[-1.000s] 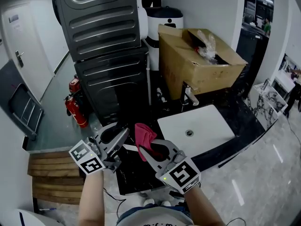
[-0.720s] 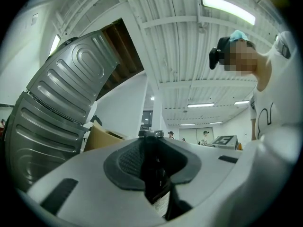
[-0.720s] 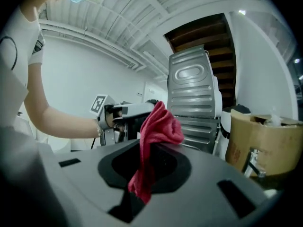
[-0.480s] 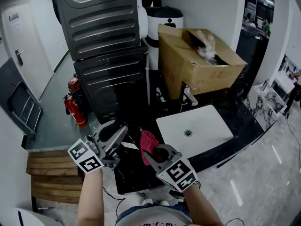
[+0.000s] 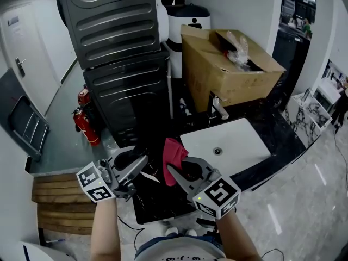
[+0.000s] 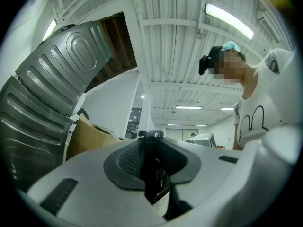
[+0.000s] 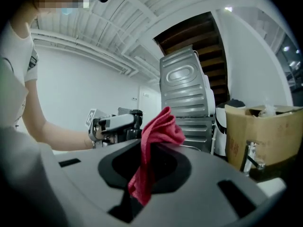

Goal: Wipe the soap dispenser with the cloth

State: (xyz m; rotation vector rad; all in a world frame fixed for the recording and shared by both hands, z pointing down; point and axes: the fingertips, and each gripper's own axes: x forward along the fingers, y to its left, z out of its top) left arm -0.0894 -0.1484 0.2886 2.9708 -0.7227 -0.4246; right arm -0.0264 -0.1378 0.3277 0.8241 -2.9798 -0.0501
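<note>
My left gripper is shut on a dark soap dispenser, which fills the gap between its jaws in the left gripper view. The dispenser is hard to make out against the black counter in the head view. My right gripper is shut on a red cloth, whose bunched end sticks up above the jaws. The two grippers sit side by side over the counter's near edge, a short gap apart. From the right gripper view the left gripper and the dispenser's top lie just beyond the cloth.
A white sink basin with a faucet lies to the right on the black counter. Behind it stands an open cardboard box. A dark ribbed appliance rises at the back left, with fire extinguishers and wooden steps below.
The right gripper with the cloth dipped toward me, then moved back up and slightly right. The left gripper has sunk a little and otherwise kept its place and its grip.
</note>
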